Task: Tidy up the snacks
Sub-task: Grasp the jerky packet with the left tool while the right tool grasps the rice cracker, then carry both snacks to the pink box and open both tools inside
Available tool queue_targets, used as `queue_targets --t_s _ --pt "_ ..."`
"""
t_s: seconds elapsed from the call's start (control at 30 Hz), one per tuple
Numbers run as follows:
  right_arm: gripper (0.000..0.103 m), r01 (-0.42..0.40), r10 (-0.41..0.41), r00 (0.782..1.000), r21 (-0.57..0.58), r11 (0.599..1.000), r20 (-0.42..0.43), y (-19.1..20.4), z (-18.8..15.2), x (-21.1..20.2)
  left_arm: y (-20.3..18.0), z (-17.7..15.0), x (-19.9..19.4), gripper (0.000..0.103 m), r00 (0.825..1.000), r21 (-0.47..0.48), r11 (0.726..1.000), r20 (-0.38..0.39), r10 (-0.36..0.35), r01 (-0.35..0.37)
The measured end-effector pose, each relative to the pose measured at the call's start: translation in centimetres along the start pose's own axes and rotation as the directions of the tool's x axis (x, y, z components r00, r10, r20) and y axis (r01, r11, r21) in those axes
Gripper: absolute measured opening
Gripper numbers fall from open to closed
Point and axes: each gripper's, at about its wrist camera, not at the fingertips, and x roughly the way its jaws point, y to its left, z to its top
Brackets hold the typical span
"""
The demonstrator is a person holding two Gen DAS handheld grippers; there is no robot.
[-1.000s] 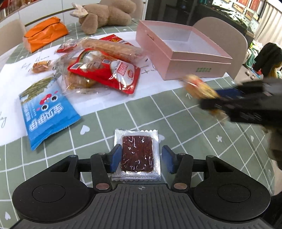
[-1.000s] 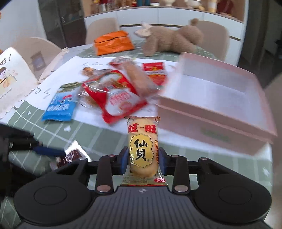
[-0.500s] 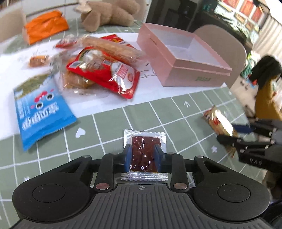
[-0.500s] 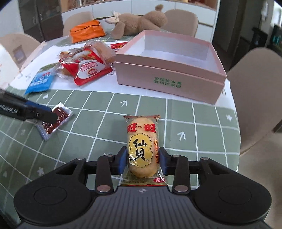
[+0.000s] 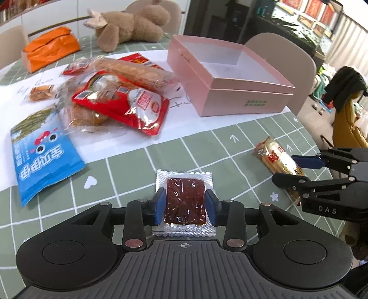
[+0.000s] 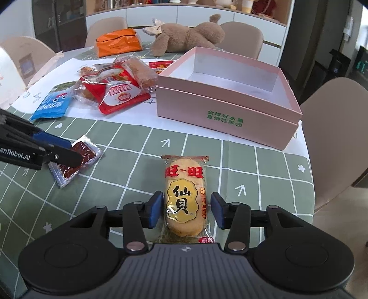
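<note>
Two snack packets on the green checked table (image 5: 128, 161).
Left wrist view: left gripper (image 5: 185, 204) fingers press both sides of the dark jerky packet (image 5: 185, 200). Right wrist view: right gripper (image 6: 185, 208) fingers stand released, straddling the rice cracker packet (image 6: 185, 195), near the pink box (image 6: 220, 115).

Looks like a home dining room: round table with a green grid-pattern tablecloth (image 6: 128, 142), beige padded chairs (image 6: 333, 128) around it, brown plush teddy bear (image 6: 191, 34), white cabinets (image 6: 207, 13) behind.
</note>
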Motion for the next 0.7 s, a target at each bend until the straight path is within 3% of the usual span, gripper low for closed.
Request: queue_targets --t_s 0.17,0.3,0.47,0.6,0.7 --pt "0.048 -0.003 0.002 1.000 0.030 1.000 0.009 -0.2 -0.2 0.0 -0.9 -0.6 0.1 0.043 0.999 0.101 0.995 0.033 0.012 -0.015" --pt "0.048 0.002 -0.002 1.000 0.031 1.000 0.013 -0.1 -0.2 0.0 -1.0 -0.3 0.2 0.043 1.000 0.077 0.997 0.019 0.024 -0.025" --pt "0.048 0.021 -0.021 0.999 -0.011 1.000 0.024 0.4 -0.2 -0.1 -2.4 -0.2 0.5 0.044 0.995 0.123 0.988 -0.006 0.099 -0.098" --pt "0.034 0.015 -0.013 1.000 -0.062 0.998 0.023 1.0 0.0 -0.2 -3.0 0.0 0.7 0.044 0.991 0.118 0.985 -0.020 0.133 -0.130" --pt "0.034 -0.018 0.019 1.000 -0.048 0.999 0.010 0.7 0.2 -0.7 -2.8 -0.5 0.3 0.043 0.991 0.096 0.986 0.004 0.134 -0.134"
